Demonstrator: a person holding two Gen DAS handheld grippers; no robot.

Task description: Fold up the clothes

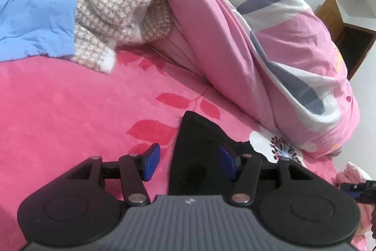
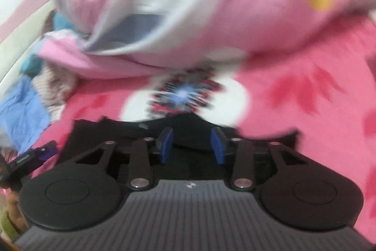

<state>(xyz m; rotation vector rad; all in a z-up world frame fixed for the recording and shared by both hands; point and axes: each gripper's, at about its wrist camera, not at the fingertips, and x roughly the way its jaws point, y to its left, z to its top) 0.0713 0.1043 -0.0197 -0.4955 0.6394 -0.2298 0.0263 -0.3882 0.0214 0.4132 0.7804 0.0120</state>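
Black garment (image 1: pixel 197 152): one, flat on the bed's pink floral blanket (image 1: pixel 70 109), at six o'clock in both views. One rolled pink quilt (image 1: pixel 258 39) bulks at two o'clock, crowding the bed. At eleven o'clock lie one blue cloth (image 1: pixel 30 4) and one beige knit (image 1: pixel 112 8). Left gripper (image 1: pixel 189 162) is released, spread over the garment's edge. Right gripper (image 2: pixel 191 145) is released above it, blurred.

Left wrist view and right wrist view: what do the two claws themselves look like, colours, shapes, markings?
Both look identical. The left claw and the right claw each have two blue pads on black linkage arms with silver pivot pins. Behind them sit two round black discs flanking a grey ribbed body with a small white logo. No sleeves are visible.
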